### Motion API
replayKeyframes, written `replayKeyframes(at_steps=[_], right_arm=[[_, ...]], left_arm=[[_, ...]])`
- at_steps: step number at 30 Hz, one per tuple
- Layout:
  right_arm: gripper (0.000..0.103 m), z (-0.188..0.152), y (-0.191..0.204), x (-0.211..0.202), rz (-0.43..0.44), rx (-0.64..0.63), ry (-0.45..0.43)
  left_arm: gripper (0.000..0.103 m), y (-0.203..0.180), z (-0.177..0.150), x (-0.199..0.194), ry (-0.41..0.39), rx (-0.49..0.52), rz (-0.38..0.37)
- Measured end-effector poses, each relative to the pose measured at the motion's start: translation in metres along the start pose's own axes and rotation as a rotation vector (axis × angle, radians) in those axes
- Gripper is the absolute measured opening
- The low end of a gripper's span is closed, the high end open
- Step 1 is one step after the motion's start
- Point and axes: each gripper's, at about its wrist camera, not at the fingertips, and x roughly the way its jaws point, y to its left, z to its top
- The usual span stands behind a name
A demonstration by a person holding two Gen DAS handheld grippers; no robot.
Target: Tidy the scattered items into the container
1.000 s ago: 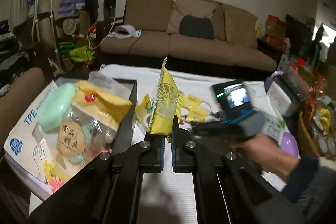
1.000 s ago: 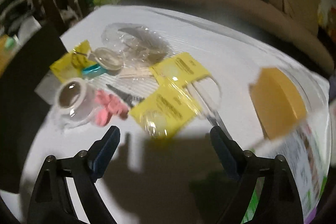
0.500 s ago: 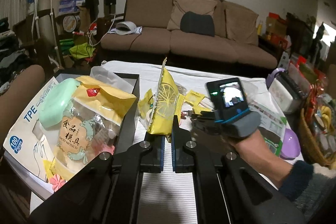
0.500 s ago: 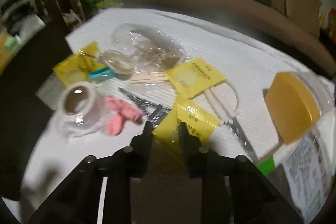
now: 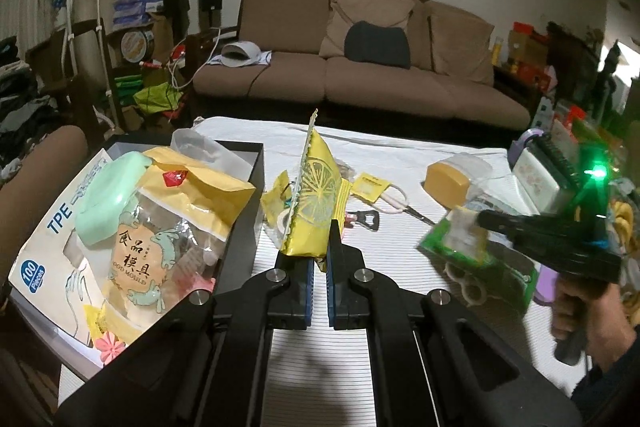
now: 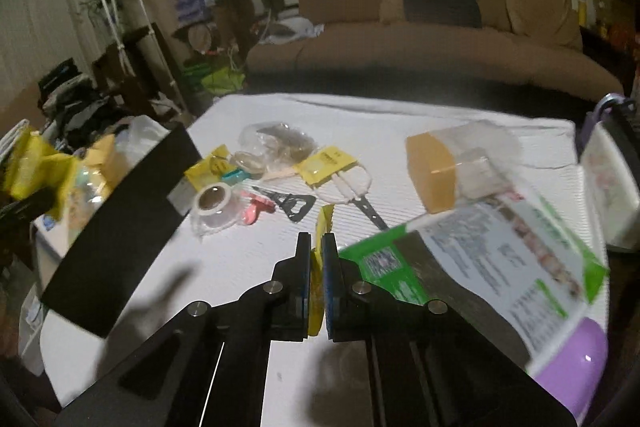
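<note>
- Left gripper [image 5: 318, 259]: fingers pressed together on the lower edge of a yellow lemon-print packet [image 5: 316, 187], which stands upright above the white cloth [image 5: 320, 339], just right of the container.
- Right gripper [image 6: 316, 259]: fingers pinched on a thin yellow packet [image 6: 322, 227], seen edge-on between the blue pads. In the left wrist view the same gripper [image 5: 476, 215] is lifted above the cloth with the packet blurred at its tip.
- Container: a black box [image 5: 240, 227] at the left side of the cloth, already piled with a TPE glove box [image 5: 52, 227], a mint-green case [image 5: 108, 199] and a food-mould bag [image 5: 160, 239].
- Items on the cloth, clustered near the centre: tape roll [image 6: 214, 199], pink clip [image 6: 256, 213], bottle opener [image 6: 294, 205], white-handled scissors [image 6: 352, 187], clear plastic bag [image 6: 276, 143].
- A jar with an orange lid [image 6: 434, 171] lies on its side, right of the scissors and beside a green-and-white box [image 6: 500, 247].
</note>
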Motion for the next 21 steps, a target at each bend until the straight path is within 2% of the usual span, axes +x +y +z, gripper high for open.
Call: replayKeyframes(at_steps=[2, 7, 11, 14, 18, 21], right_arm=[[0.004, 0.001, 0.004, -0.012, 0.018, 0.006, -0.007], [0.004, 0.012, 0.022, -0.067, -0.013, -0.025, -0.058], [0.004, 0.028, 0.048, -0.107, -0.062, -0.058, -0.118], [0.004, 0.037, 0.062, -0.130, -0.072, -0.047, -0.150], [0.004, 0.044, 0.079, -0.147, -0.095, -0.034, -0.174], [0.004, 0.047, 0.087, -0.152, -0.125, -0.036, -0.188]], left_arm=[[0.004, -0.003, 0.001, -0.002, -0.002, 0.003, -0.007], [0.004, -0.015, 0.007, -0.009, -0.006, 0.039, 0.002], [0.004, -0.025, 0.029, -0.021, -0.034, 0.025, -0.017], [0.004, -0.034, 0.050, -0.039, -0.089, 0.041, -0.005], [0.004, -0.033, 0.066, -0.066, -0.137, 0.017, -0.015], [0.004, -0.028, 0.072, -0.081, -0.152, 0.035, 0.009]])
